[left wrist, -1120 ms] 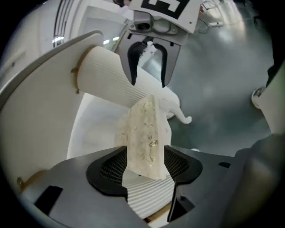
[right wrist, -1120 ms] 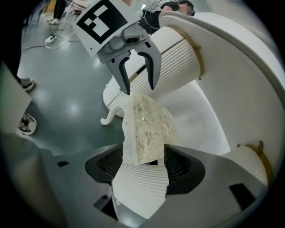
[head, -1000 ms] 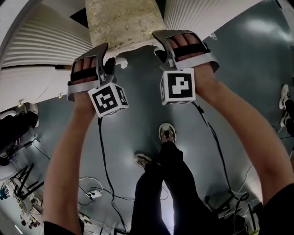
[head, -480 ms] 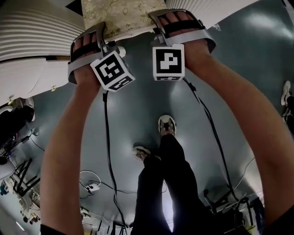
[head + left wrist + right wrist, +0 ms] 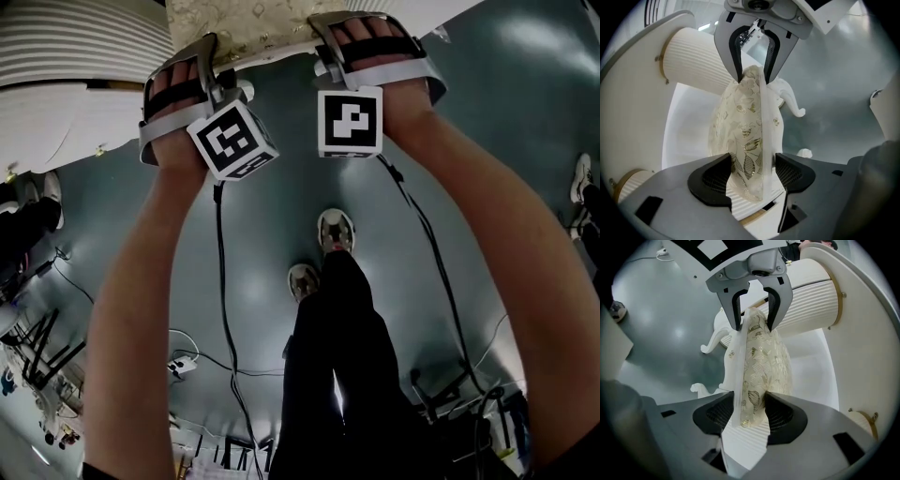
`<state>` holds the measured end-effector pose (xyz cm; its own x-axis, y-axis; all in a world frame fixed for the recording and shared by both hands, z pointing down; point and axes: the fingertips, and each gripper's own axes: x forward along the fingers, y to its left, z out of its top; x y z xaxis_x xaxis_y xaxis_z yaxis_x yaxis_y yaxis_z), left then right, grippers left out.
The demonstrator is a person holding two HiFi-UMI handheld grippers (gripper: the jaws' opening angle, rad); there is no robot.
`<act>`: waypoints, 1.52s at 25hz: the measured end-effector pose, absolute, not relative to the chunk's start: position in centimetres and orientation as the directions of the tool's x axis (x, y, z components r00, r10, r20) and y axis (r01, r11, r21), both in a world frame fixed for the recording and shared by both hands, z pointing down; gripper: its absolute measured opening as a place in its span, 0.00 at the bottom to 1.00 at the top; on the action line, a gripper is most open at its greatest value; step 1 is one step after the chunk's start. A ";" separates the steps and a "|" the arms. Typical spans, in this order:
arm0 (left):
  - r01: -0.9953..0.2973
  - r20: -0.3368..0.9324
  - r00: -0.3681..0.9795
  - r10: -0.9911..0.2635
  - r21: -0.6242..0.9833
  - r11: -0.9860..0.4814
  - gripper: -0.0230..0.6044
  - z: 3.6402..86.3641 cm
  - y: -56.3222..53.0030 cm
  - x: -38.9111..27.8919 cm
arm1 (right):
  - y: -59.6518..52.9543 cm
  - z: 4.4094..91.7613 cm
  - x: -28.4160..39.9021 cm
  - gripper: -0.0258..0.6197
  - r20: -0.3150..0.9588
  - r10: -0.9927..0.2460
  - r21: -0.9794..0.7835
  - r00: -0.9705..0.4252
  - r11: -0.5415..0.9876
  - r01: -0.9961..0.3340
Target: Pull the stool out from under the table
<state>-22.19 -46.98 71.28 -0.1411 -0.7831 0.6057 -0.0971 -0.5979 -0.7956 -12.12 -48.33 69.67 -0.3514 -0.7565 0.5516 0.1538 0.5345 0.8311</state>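
Gold-patterned cushion [image 5: 246, 23] on a white frame [image 5: 735, 357] marks the stool [image 5: 745, 122], which sits tucked under the white worktop [image 5: 637, 108], between two fluted pedestals [image 5: 693, 61]. Only its front edge shows, at the top of the head view. Both grippers are on that front edge, side by side. The left gripper [image 5: 752, 176] has just been closing and has the seat's left end between its pads, one on the cushion and one against the white frame beneath. They look to be meeting it rather than squeezing hard. The right gripper [image 5: 750, 416] has also just been closing, and its pads press cushion and frame at the right end. Neither hand is nearer, as they match across the seat front.

The seat's long axis runs away from the person, deeper beneath the worktop, so the stool lies straight ahead of both grippers. The pull, I judge, must come straight back along that axis. A pedestal stands close on each side, so any skew would likely swing a curled leg [image 5: 792, 101] into one. Behind, the grey floor [image 5: 262, 187] is open up to the person's shoes [image 5: 336, 230], with cables [image 5: 222, 281] trailing from the grippers; a step back will probably be needed for room
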 end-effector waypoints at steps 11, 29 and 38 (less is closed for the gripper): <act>-0.131 0.601 -0.116 -0.791 -0.798 -0.588 0.52 71.4 -38.1 -20.1 | -40.1 70.9 -9.0 0.36 0.597 -0.760 0.802 -0.259 0.549 0.237; -0.149 0.606 -0.095 -0.790 -0.793 -0.590 0.48 70.9 -19.4 -13.8 | -20.5 70.4 -4.0 0.36 0.633 -0.708 0.766 -0.313 0.633 0.116; -0.176 0.636 -0.108 -0.764 -0.769 -0.615 0.48 71.4 -11.9 -10.9 | -13.0 70.9 -0.9 0.36 0.663 -0.687 0.742 -0.297 0.654 0.145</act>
<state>-10.88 -11.87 71.39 -0.1085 -0.7642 0.6357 -0.1761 -0.6146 -0.7689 -0.92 -13.03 70.92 -0.2975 -0.6868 0.6632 0.1446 0.6542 0.7423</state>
